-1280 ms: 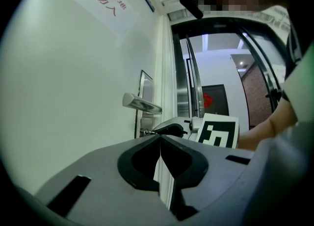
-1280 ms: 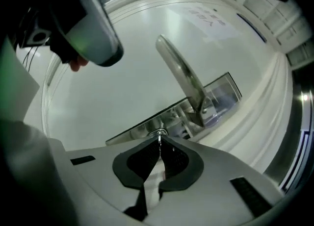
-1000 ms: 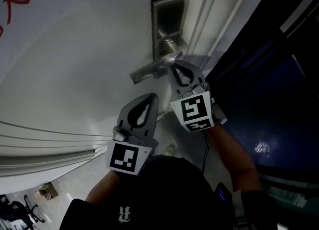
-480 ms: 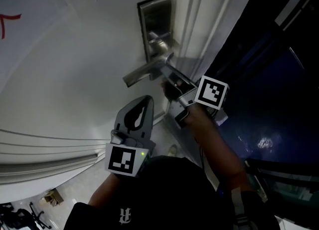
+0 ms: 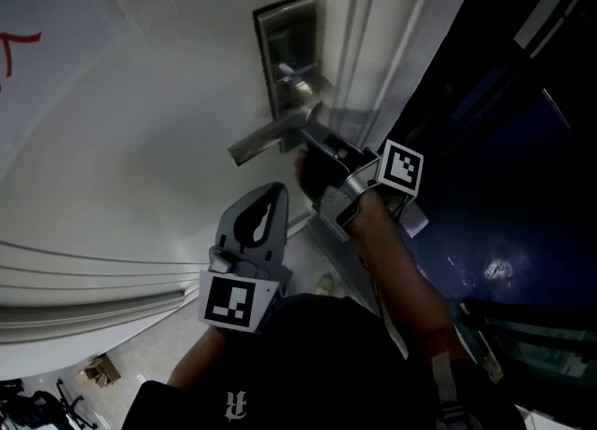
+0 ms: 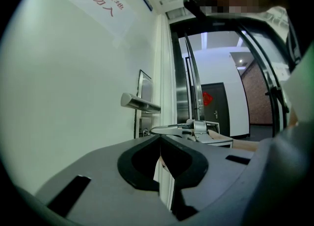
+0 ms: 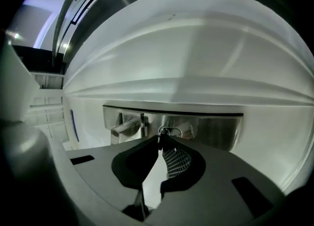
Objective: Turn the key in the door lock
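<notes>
So, our right gripper (image 5: 315, 145) is pinched shut on the key (image 7: 159, 136). The key sits in the lock plate (image 7: 216, 129), about 3 o'clock from the handle (image 7: 125, 127) in the right gripper view. Our left gripper (image 5: 273, 197) hangs at 7 o'clock of the right one, tips pressed together on nothing. We reckon the key's small, stiff metal and a bit slippery, so grab the flat head square-on and twist. The ring (image 7: 170, 132) looks too floppy to turn it by.

red chinese characters 非请勿入 on a white sign (image 6: 95, 2) stuck to the door (image 6: 68, 102), line above cut off, red strokes in head view unreadable
</notes>
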{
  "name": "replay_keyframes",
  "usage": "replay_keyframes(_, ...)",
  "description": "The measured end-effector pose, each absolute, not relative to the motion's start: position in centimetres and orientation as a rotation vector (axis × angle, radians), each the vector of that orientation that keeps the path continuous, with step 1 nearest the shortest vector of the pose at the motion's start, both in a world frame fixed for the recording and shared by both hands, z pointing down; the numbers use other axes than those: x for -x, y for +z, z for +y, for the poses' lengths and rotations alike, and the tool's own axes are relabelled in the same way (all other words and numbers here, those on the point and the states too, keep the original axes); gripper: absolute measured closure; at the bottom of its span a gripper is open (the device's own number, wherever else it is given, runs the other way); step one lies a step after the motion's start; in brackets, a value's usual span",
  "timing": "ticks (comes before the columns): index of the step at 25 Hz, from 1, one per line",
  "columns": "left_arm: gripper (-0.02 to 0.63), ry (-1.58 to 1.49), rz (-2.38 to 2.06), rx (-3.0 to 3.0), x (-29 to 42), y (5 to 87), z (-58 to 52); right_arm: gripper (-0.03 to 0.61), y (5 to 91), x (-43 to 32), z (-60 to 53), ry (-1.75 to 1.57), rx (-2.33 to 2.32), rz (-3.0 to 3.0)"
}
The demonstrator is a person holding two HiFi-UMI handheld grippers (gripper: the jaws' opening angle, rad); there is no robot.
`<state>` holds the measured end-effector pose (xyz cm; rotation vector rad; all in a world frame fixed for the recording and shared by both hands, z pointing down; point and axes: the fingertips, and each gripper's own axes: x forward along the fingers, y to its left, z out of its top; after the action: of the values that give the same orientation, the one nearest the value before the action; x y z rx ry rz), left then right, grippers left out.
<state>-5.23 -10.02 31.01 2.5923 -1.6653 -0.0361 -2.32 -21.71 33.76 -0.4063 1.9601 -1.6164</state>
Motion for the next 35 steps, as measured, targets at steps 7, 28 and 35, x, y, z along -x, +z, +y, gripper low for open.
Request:
replay_keyframes(7,0.606,-0.038,-1.67,-2.593,5.0,31.0,-9.8,0.555,33.8,2.4,-21.7,-1.651,0.347,1.912)
replay_keyframes(28,0.606,-0.02,-1.642,-2.61,3.5,31.3,-9.8,0.554,30.8,-1.4,-19.2,-0.533,0.888,2.749)
replay_keyframes(35,0.606,-0.023,-1.665,-2.597,4.0,31.0,-9.7,0.506,31.3,1.5,-16.9,1.19,1.155,3.064)
